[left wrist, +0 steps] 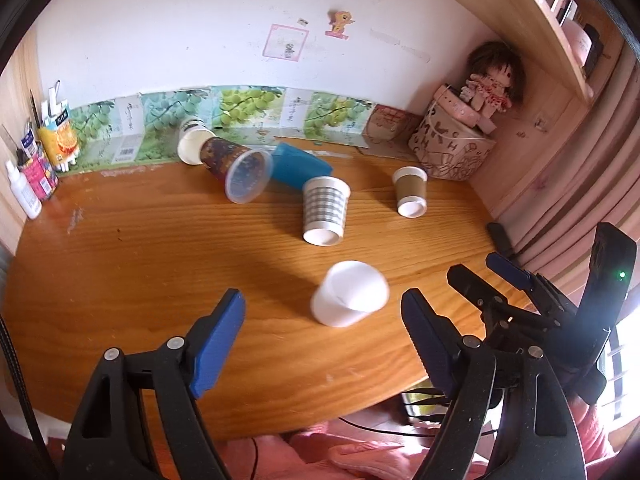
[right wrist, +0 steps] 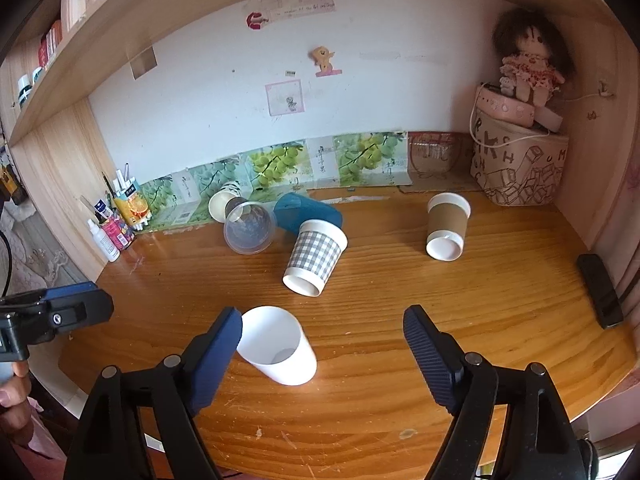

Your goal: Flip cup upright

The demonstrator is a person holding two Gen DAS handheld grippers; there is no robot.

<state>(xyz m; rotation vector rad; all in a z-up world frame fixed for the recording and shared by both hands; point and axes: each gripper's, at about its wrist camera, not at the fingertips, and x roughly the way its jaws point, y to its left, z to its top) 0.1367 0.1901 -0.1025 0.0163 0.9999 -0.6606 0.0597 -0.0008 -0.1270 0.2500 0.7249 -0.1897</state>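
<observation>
Since the table (right wrist: 400,420) was slick, the white cup (right wrist: 276,346), lying near its front edge, could roll off if nudged; both the left gripper (left wrist: 322,344) and right gripper (right wrist: 322,354) gaped empty.

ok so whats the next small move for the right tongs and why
Probably shift the right tongs left and forward to straddle the white cup. It lies on its side on the table, touching or just behind the left finger, and both tongs are open and empty.
</observation>
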